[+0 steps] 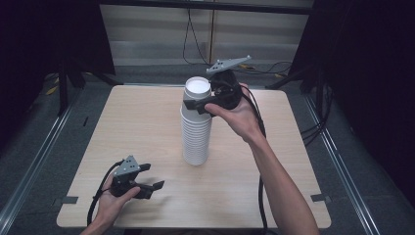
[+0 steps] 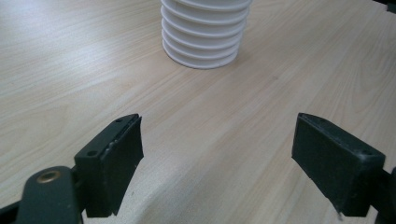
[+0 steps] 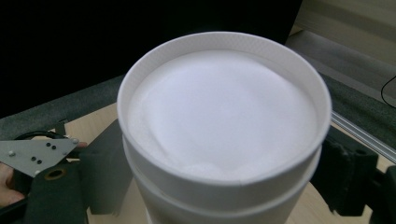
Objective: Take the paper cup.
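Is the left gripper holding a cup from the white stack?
No: the left gripper stands open over the bare wooden table, with the stack of white cups farther off.

left tool (image 1: 147,180): black body, flat black pads with small screws, brass rivet at 7 o'clock
right tool (image 1: 195,105): black, bulky
plates: grey, three-cornered, dark screw dots
cables: black, one per tool
arms: bare, no sleeves

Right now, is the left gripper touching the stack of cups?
Apart. In the left gripper view, bare table lies between the left gripper, jaws open, and the stack of cups; the high view shows the same gap.
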The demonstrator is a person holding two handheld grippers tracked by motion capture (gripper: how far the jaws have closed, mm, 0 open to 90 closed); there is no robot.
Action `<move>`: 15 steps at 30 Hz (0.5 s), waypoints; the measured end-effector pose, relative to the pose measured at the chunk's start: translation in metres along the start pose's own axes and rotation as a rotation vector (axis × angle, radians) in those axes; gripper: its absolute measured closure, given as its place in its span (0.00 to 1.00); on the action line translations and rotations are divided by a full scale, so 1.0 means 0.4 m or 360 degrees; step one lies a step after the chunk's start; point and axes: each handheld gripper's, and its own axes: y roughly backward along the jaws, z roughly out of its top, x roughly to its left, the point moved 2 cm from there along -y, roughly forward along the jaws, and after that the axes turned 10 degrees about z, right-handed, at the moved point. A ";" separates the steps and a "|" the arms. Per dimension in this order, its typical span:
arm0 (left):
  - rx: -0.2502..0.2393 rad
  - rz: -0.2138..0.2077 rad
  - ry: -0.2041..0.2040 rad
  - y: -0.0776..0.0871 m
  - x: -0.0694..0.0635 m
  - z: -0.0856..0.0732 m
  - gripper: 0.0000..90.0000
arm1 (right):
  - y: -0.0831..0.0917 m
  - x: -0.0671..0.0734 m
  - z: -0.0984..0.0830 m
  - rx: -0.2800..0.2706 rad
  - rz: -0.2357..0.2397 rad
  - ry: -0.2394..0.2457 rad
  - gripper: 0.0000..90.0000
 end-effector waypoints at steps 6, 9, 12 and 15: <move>0.0001 0.0001 -0.0002 -0.001 0.000 0.000 0.18 | 0.003 -0.001 0.003 0.0004 0.0008 0.0007 0.21; 0.0003 -0.0002 -0.0003 -0.001 0.000 0.000 0.18 | 0.004 -0.002 0.004 0.0001 0.0015 0.0000 0.21; 0.0005 -0.0002 -0.0005 -0.003 0.001 0.000 0.18 | 0.004 -0.001 0.007 0.0000 0.0010 0.0007 0.21; 0.0007 -0.0001 -0.0004 -0.002 0.001 -0.001 0.18 | 0.006 -0.001 0.007 0.0000 0.0011 -0.0003 0.21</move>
